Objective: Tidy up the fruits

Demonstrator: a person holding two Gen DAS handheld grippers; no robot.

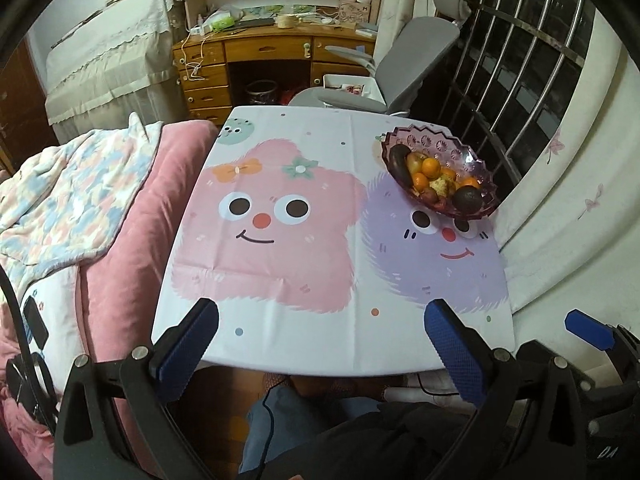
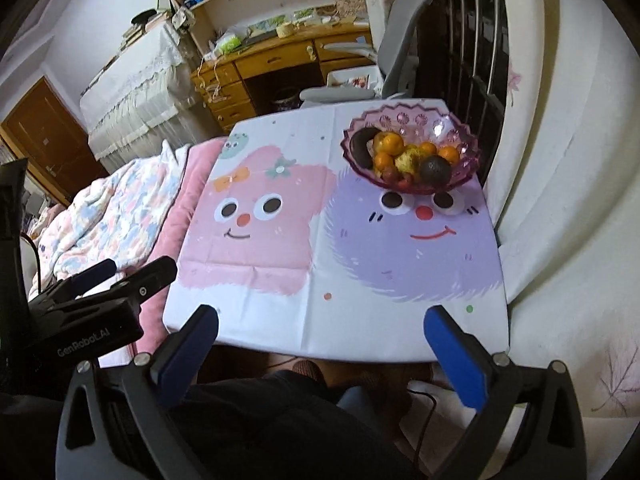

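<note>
A purple glass fruit bowl (image 1: 472, 156) stands at the far right of the table (image 1: 304, 340); it also shows in the right wrist view (image 2: 464, 152). It holds oranges (image 1: 431, 168), a yellowish fruit (image 2: 410, 159), small red fruits (image 2: 390, 175), a dark avocado (image 1: 467, 199) and a dark long fruit (image 1: 400, 164). My left gripper (image 1: 322, 312) is open and empty over the table's near edge. My right gripper (image 2: 322, 318) is open and empty over the near edge too, far from the bowl. The left gripper's body (image 2: 100, 300) shows at the left of the right wrist view.
A cartoon tablecloth (image 2: 280, 248) covers the table. A bed with pink bedding (image 1: 132, 216) lies against the table's left side. A grey office chair (image 1: 400, 64) and a wooden desk (image 1: 248, 52) stand behind. A barred window (image 1: 520, 60) and a white curtain (image 1: 560, 184) are on the right.
</note>
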